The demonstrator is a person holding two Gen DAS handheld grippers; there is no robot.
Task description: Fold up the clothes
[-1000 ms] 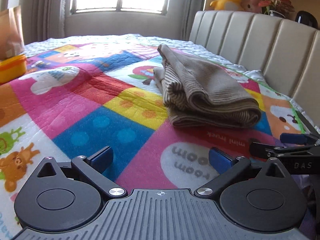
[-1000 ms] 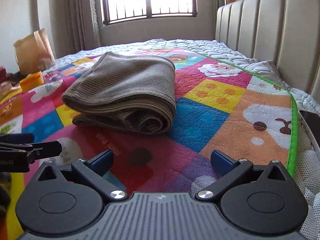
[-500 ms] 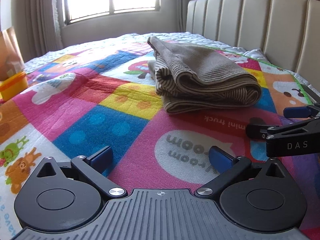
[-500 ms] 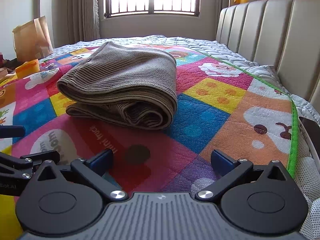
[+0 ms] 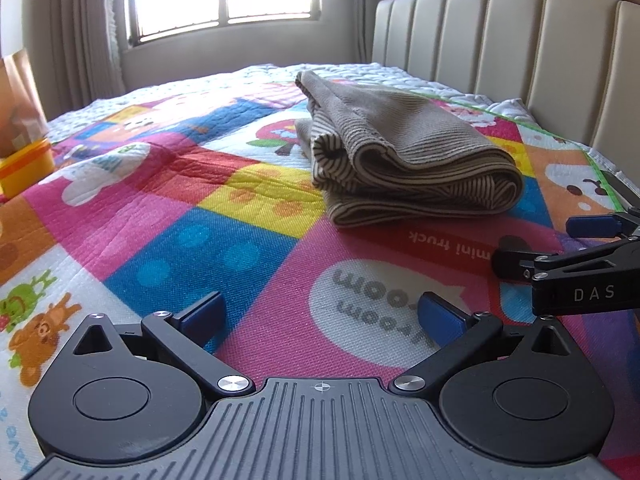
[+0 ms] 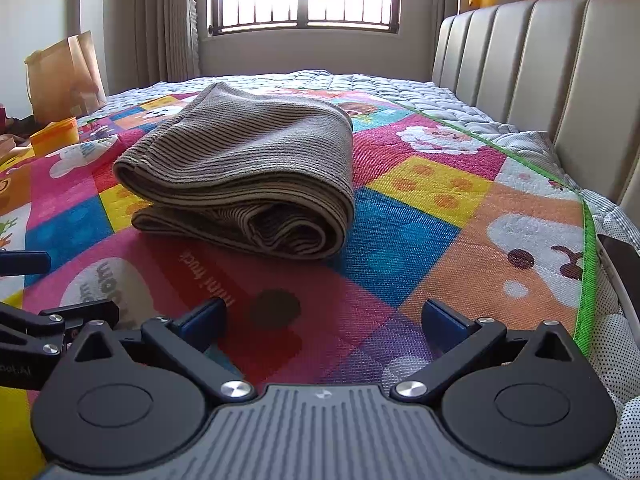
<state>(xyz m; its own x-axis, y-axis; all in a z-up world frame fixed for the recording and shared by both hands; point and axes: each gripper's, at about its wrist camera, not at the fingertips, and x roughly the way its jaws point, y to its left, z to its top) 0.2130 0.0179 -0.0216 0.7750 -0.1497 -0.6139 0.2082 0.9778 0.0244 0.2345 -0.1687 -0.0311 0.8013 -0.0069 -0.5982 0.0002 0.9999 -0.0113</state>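
Both wide-open hand-held grippers [image 5: 320, 314] [image 6: 323, 318] have drawn back slightly from the folded, brown-striped garment [image 5: 404, 160].

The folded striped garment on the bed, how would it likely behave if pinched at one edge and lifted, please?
The folded striped garment looks like soft knit, so it would probably sag and unfold. Its loose stacked layers would likely separate. It seems light.

Folded striped garment [image 5: 404, 160] on colourful mat [image 5: 160, 200]; left hand-held gripper [image 5: 320, 316] spread wide, apparently empty.
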